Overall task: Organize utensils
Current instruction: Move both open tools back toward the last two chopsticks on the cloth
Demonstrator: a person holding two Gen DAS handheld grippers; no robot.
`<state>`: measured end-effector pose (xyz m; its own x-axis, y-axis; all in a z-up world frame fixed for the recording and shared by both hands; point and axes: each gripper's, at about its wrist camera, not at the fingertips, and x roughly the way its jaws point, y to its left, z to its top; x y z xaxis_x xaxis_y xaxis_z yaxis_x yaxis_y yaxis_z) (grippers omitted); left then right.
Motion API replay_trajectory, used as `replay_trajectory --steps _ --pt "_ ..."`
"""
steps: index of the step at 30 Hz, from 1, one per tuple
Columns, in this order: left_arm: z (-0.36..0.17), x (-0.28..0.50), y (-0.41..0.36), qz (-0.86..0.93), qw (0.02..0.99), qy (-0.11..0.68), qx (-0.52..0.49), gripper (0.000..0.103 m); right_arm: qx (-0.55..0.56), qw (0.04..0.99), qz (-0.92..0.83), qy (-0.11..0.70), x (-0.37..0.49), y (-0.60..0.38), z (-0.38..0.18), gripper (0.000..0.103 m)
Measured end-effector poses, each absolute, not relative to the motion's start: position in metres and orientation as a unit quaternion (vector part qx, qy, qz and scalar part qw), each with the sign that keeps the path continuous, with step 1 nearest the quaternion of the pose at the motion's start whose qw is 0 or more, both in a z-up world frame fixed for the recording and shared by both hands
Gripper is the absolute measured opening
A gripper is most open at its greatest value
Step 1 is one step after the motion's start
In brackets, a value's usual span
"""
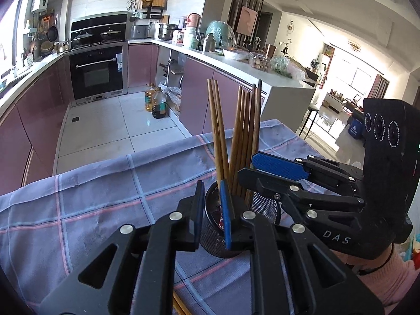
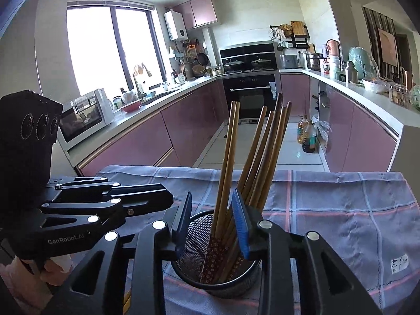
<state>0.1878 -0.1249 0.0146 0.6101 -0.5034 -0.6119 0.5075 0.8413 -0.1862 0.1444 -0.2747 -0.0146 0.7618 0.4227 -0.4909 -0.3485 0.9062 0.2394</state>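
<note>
A black mesh utensil cup [image 1: 212, 239] [image 2: 194, 239] stands on the checked cloth and holds several wooden chopsticks [image 1: 237, 136] [image 2: 252, 157] upright. My left gripper [image 1: 212, 210] is shut on the cup's near rim, one blue pad outside the wall and one inside. My right gripper [image 2: 212, 223] is open, with its pads on either side of the chopsticks just above the cup, touching none clearly. In the left wrist view the right gripper [image 1: 265, 169] reaches in from the right. A few chopstick ends [image 1: 178, 304] lie on the cloth under my left gripper.
The blue and pink checked cloth [image 1: 99, 191] [image 2: 341, 210] covers the table. Beyond its far edge is the kitchen floor, with oil bottles [image 1: 156, 102] by the pink cabinets. An oven [image 1: 97, 73] stands at the back.
</note>
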Motion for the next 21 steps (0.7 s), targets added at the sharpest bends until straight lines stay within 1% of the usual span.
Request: replay_trajectory --steps 2,4,8,13,16,21 --pt "0.017 0.181 -0.119 -0.279 0.902 0.330 0.002 0.020 0.068 0.936 0.210 0.274 0.140 -0.276 -0.013 0.032" --pt "0.019 0.171 -0.113 -0.275 0.907 0.319 0.003 0.028 0.070 0.936 0.215 0.270 0.133 -0.277 -0.011 0.034" --pt "0.020 0.149 -0.097 -0.272 0.915 0.299 0.003 0.035 0.068 0.935 0.230 0.263 0.118 -0.274 -0.008 0.037" --pt "0.013 0.125 -0.077 -0.259 0.922 0.289 0.008 0.053 0.051 0.932 0.250 0.257 0.096 -0.263 -0.009 0.044" --pt "0.003 0.116 -0.062 -0.246 0.923 0.296 0.003 0.056 0.039 0.927 0.266 0.264 0.086 -0.252 -0.014 0.045" --pt "-0.020 0.105 -0.046 -0.219 0.922 0.320 0.001 0.056 0.036 0.912 0.283 0.294 0.077 -0.236 -0.035 0.046"
